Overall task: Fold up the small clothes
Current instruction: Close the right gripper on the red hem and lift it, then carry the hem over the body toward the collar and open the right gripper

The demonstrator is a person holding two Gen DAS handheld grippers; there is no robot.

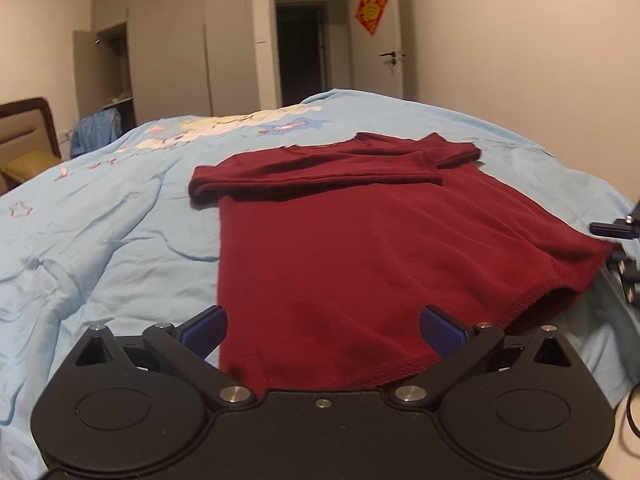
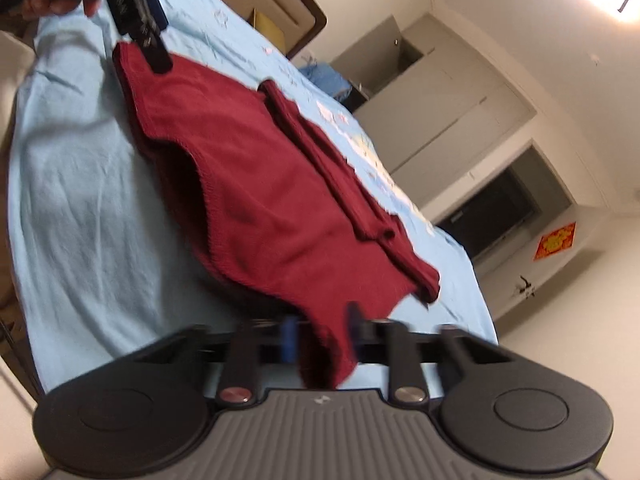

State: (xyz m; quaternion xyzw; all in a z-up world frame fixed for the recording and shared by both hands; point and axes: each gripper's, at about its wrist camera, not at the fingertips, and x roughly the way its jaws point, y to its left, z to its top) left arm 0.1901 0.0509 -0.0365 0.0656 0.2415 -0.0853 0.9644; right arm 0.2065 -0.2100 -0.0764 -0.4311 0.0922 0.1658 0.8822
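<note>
Light blue bedding (image 1: 100, 240) covers the bed that carries everything, wrinkled near the cameras and printed with pale cartoon figures farther off. Nearest in the left wrist view, the left tool (image 1: 324, 330) hangs over the near hem of the dark red shirt (image 1: 340, 248), its blue-padded fingers (image 1: 208, 328) spread wide with nothing between them; the hem runs under the tool's black body and is cut off there. In the right wrist view, which is tilted and blurred, the right tool (image 2: 320, 340) is pinching a corner of the shirt's hem, the cloth bunched between its two blue pads and drooping toward the camera, so the pad faces themselves are hard to make out. That lifted corner leaves the hem gaping open, its inside dark. The shirt lies flat across the middle of the bed, with its sleeves folded in across the upper part in a thick band (image 1: 320, 168). At the top left of the right wrist view a person's hand (image 2: 52, 2) grips the left tool, mostly cut off by the frame edge. Beyond the bed stand a headboard (image 1: 24, 128), a grey wardrobe (image 1: 168, 52) with one door ajar, a dark doorway (image 1: 300, 52), and a red and gold wall ornament (image 1: 370, 8) whose design is too small to read.
</note>
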